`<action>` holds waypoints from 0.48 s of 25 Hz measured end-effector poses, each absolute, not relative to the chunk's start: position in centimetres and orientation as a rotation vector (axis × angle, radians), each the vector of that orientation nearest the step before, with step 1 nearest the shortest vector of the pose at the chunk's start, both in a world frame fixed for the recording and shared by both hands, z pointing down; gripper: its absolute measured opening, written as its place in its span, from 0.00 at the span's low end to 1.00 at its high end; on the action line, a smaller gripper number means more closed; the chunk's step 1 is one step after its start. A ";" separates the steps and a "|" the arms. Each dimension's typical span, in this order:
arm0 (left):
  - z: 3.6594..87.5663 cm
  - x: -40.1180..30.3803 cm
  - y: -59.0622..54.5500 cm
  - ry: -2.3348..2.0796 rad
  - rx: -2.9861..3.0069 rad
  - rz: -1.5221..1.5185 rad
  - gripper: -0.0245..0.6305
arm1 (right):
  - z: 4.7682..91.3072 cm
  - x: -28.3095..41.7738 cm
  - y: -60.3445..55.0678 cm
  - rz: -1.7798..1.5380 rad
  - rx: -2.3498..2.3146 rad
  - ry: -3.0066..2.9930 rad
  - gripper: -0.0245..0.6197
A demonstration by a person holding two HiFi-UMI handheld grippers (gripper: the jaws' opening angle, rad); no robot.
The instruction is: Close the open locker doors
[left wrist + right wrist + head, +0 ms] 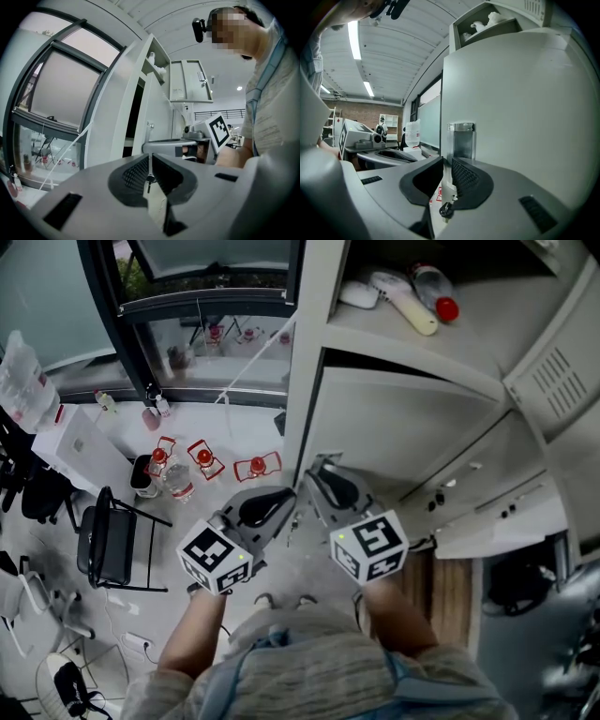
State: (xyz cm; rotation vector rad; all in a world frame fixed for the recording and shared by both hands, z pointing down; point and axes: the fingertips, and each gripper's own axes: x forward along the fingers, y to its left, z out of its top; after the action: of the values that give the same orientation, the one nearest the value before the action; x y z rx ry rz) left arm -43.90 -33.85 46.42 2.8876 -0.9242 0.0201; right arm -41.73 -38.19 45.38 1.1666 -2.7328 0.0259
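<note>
Presently the right gripper [446, 166] sits at the edge of a white metal locker door [520, 117], chrome latch [461, 140] just beyond its tips; jaws released, a narrow gap with a small dark key [445, 209] low in it. Jaws of the left gripper [150, 158] are clenched to a slit, nothing plainly held. Higher up, a pale louvred locker door [560, 381] hangs open.

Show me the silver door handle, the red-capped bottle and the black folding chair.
silver door handle [461, 140]: right gripper view, front face.
red-capped bottle [431, 285]: head view, clear body.
black folding chair [109, 545]: head view, seat.
</note>
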 end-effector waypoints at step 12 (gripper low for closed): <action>46.5 -44.9 -35.1 -0.880 2.905 0.028 0.05 | 45.6 -41.9 -40.5 0.044 1.314 -2.659 0.13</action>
State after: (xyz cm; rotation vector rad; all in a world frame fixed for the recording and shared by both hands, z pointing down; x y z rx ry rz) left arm -44.86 -35.11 46.48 2.9051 -0.8798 0.0284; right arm -41.86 -40.51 45.60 1.3143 -2.6594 0.0444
